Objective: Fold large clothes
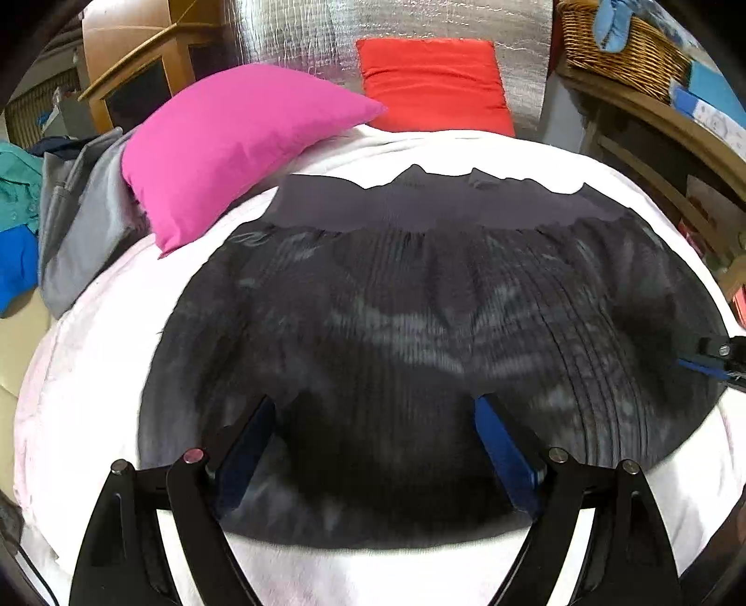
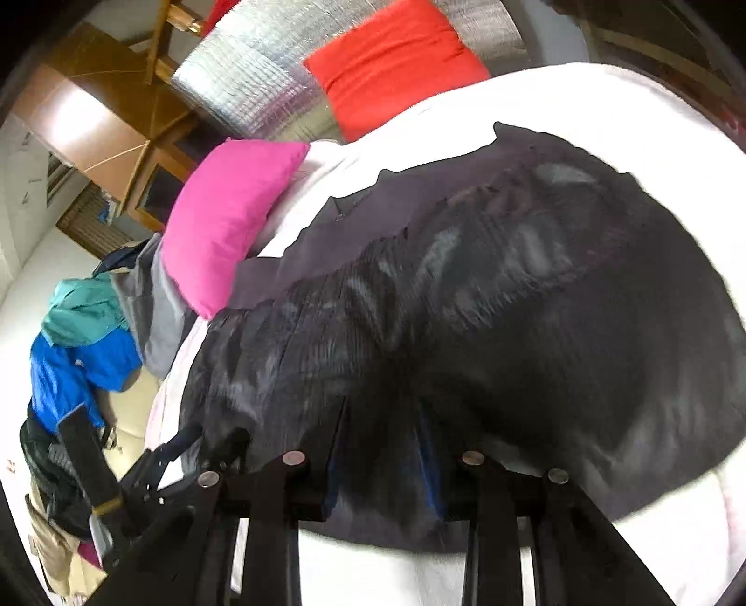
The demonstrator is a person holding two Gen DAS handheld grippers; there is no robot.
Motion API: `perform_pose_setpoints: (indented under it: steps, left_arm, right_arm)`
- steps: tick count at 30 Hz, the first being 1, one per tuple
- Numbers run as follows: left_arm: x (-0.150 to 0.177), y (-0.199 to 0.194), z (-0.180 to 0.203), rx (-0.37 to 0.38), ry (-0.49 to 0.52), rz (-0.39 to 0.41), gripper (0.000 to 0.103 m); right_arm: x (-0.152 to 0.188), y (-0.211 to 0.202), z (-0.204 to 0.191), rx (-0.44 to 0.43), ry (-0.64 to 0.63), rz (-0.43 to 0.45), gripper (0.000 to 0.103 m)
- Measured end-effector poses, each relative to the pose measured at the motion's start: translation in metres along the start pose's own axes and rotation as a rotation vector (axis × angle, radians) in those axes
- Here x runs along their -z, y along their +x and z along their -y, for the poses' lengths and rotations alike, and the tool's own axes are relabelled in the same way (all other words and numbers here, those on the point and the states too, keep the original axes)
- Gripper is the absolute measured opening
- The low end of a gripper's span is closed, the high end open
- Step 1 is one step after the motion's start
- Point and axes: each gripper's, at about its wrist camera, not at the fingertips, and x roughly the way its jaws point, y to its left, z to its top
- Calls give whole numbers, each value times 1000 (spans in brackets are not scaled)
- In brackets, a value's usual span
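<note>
I am hovering my left gripper [image 1: 373, 410], jaws spread and empty, over the dark pleated skirt [image 1: 419, 326] lying flat on the white bedspread [image 1: 93, 396]. My right gripper [image 2: 382, 419] is also parted, at the hem. The sheer fabric is risking slipping or bunching; the pink pillow [image 1: 233, 149] at ten o'clock is crowding the waistband.

Silver insulated wall panel [image 1: 396, 42], wooden cabinet [image 1: 140, 70], wicker basket [image 1: 620, 46] on wooden shelf [image 1: 652, 121]

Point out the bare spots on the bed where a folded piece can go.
Free: the white bedcover left of the dark pleated garment, and the strip between its far edge and the red pillow. Crowded: the far left, with the pink pillow and piled clothes.
</note>
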Motion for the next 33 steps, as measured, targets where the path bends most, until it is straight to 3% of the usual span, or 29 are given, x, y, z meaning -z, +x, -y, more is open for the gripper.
perform_pose_setpoints:
  steps: [3, 6, 8, 11, 18, 21, 24, 26, 28, 30, 33]
  left_arm:
    - [16, -13, 5, -4, 29, 24, 88]
    - [23, -13, 10, 18, 60, 22, 88]
    - [26, 1, 19, -9, 107, -12, 88]
    - [26, 15, 24, -56, 125, -28, 98]
    - [35, -5, 9, -30, 73, -6, 98]
    - [43, -24, -3, -90, 63, 49, 98]
    - [41, -30, -27, -169, 19, 79, 98]
    - [39, -22, -50, -225, -40, 45, 98]
    - [40, -8, -70, -256, -77, -12, 98]
    - [40, 11, -81, -231, -95, -87, 98]
    - [40, 2, -79, -251, -75, -52, 98]
  right_arm:
    - [17, -16, 3, -36, -11, -7, 32]
    - [30, -2, 1, -46, 5, -49, 32]
    - [32, 17, 4, 1, 23, -84, 32]
    - [32, 38, 7, 71, 35, -118, 31]
    - [43, 6, 4, 64, 41, -45, 31]
    - [44, -26, 8, 113, 32, 83, 31]
    - [38, -43, 29, 170, 102, 147, 31]
    - [33, -41, 44, 259, 137, 142, 32]
    - [28, -24, 57, 333, 148, 71, 34]
    - [25, -17, 62, 329, 168, 40, 36]
    - [29, -24, 51, 303, 142, 71, 51]
